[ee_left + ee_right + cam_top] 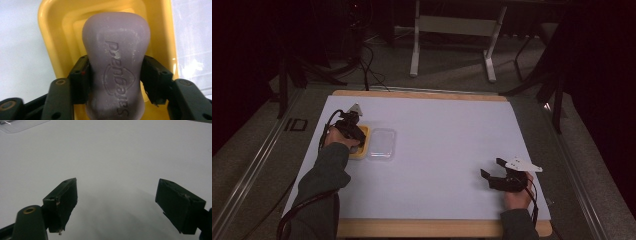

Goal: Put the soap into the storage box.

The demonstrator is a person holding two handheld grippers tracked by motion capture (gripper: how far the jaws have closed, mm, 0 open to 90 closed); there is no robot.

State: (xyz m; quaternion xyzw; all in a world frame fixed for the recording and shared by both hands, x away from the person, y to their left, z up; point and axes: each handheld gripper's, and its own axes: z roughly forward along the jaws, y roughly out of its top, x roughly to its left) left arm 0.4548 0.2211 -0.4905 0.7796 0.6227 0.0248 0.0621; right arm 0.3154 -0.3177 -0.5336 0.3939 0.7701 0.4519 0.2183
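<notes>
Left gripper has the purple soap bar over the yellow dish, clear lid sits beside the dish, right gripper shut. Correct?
Not quite: the right gripper is open, jaws wide apart with nothing between them, as the right gripper view shows. The rest stands: left gripper, soap bar, yellow dish, clear lid.

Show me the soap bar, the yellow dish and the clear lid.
soap bar [116, 65], left gripper view, its embossed top face.
yellow dish [53, 30], left gripper view, its left wall.
clear lid [381, 143], high view, its middle.

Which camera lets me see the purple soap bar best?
The left gripper view: the purple soap bar sits close up between the left gripper pads, over the yellow dish, its embossed lettering showing. In the high view, the person's hand covers the dish where it sits.
</notes>
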